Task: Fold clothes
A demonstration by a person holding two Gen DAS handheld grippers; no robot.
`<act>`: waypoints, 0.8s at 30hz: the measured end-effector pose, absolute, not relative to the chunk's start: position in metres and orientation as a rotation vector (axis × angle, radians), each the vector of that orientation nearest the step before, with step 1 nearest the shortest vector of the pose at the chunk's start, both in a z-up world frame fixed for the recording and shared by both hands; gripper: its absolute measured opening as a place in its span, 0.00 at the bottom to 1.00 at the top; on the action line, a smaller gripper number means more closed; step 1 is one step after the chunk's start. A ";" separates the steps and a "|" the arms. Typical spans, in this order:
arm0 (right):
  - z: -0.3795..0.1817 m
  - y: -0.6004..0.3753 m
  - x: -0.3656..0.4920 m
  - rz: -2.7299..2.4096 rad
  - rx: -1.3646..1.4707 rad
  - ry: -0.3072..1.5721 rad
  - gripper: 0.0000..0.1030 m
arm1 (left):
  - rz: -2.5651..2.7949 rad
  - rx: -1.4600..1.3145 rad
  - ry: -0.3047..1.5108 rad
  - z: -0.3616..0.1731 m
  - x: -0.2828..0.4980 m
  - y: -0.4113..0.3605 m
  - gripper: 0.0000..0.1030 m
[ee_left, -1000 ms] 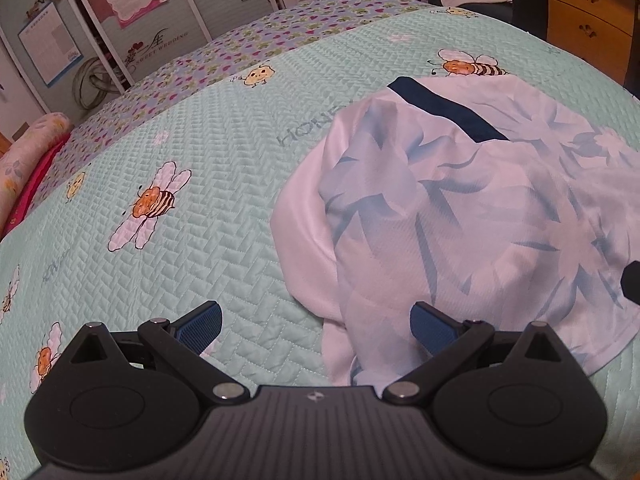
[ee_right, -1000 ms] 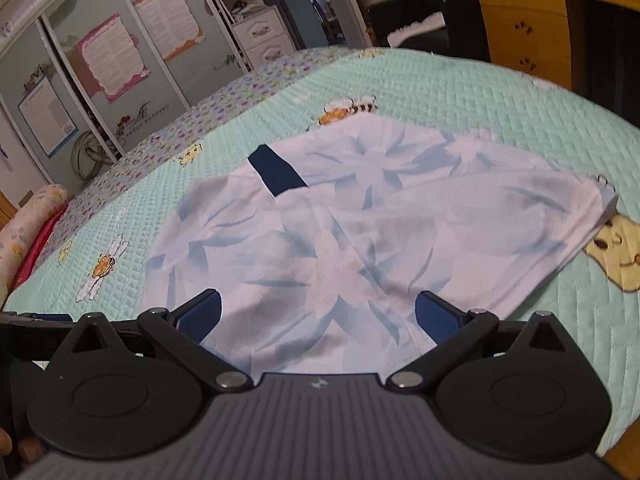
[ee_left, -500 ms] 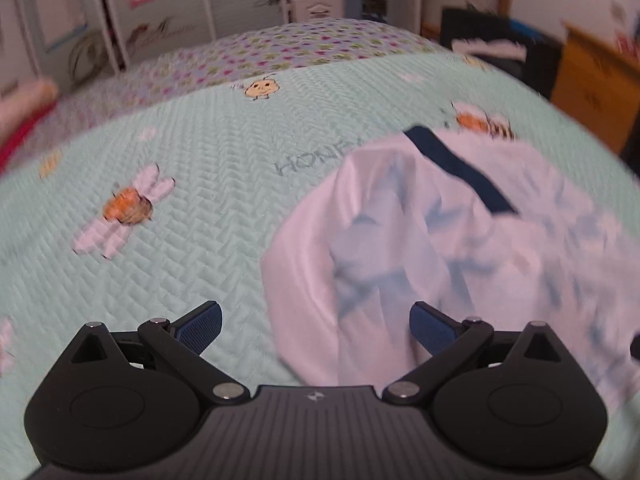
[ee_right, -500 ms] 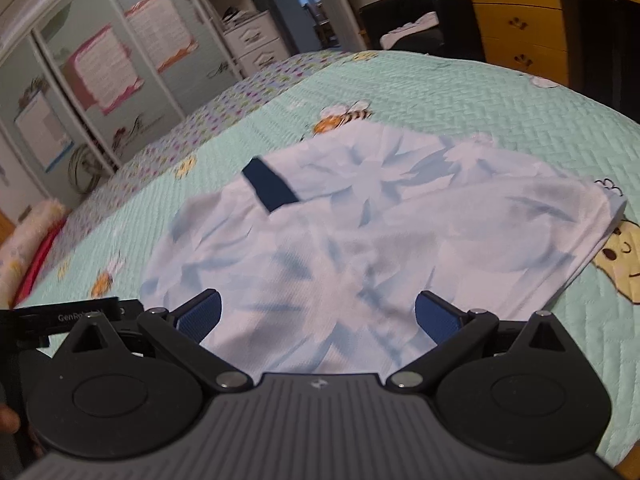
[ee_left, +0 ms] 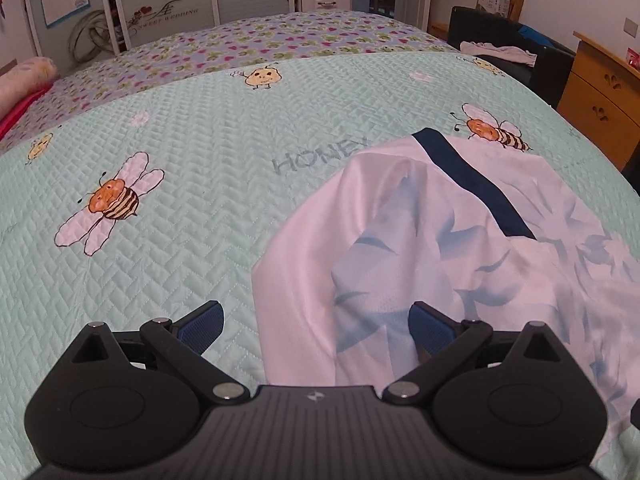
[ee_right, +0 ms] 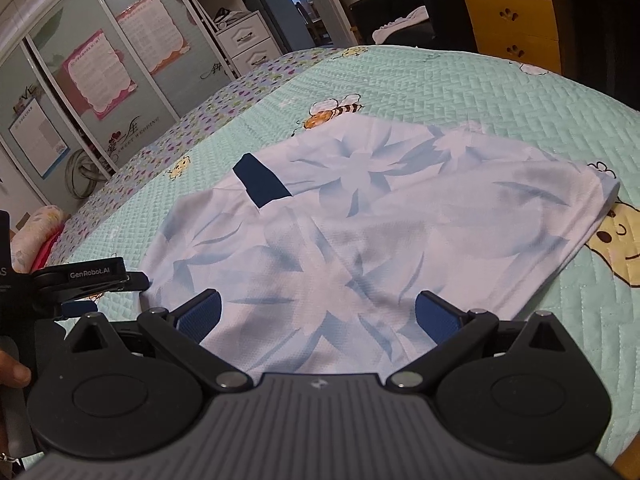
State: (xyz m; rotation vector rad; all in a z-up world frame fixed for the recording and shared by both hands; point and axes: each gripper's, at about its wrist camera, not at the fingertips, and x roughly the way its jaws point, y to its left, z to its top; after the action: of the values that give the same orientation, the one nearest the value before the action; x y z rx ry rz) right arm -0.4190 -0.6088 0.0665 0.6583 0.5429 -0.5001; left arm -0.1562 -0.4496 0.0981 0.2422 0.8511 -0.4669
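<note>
A white shirt with pale blue leaf print [ee_left: 460,248] [ee_right: 360,236] lies partly folded on the bed, its dark navy collar band [ee_left: 472,178] [ee_right: 260,184] showing near the far edge. My left gripper [ee_left: 316,326] is open just above the shirt's near left edge, its right pad [ee_left: 430,330] over the fabric and its left pad [ee_left: 202,326] over the quilt. My right gripper [ee_right: 318,318] is open above the shirt's near hem, nothing between its pads. The left gripper [ee_right: 90,280] also shows at the left of the right wrist view.
The bed carries a mint quilt with bee prints [ee_left: 112,200]. A wardrobe with posters [ee_right: 100,72] stands behind. A wooden dresser [ee_left: 600,92] and a dark chair with cloth [ee_left: 500,48] are at the right. A pink pillow [ee_left: 24,76] lies at the far left.
The left gripper has swung its view leftward, then steadied, so the shirt sits further right. The right gripper has tilted slightly. Both grippers stay open; the shirt has not moved.
</note>
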 end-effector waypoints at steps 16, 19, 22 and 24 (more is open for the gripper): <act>0.063 -0.608 -0.433 -0.532 0.638 0.538 0.99 | -0.620 0.174 0.909 0.066 -0.147 -0.466 0.67; 0.062 -0.612 -0.435 -0.557 0.625 0.541 0.99 | -0.653 0.143 0.912 0.069 -0.149 -0.468 0.21; 0.062 -0.619 -0.435 -0.587 0.608 0.549 0.99 | -0.688 0.142 0.851 0.083 -0.159 -0.468 0.04; 0.063 -0.627 -0.437 -0.607 0.580 0.535 0.99 | -0.710 0.145 0.764 0.099 -0.172 -0.463 0.04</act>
State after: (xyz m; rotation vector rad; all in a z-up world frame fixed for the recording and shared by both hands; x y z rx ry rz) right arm -0.4372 -0.6270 0.0629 0.5797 0.5351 -0.6068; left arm -0.1722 -0.4625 0.0994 0.1445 0.7643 -0.7103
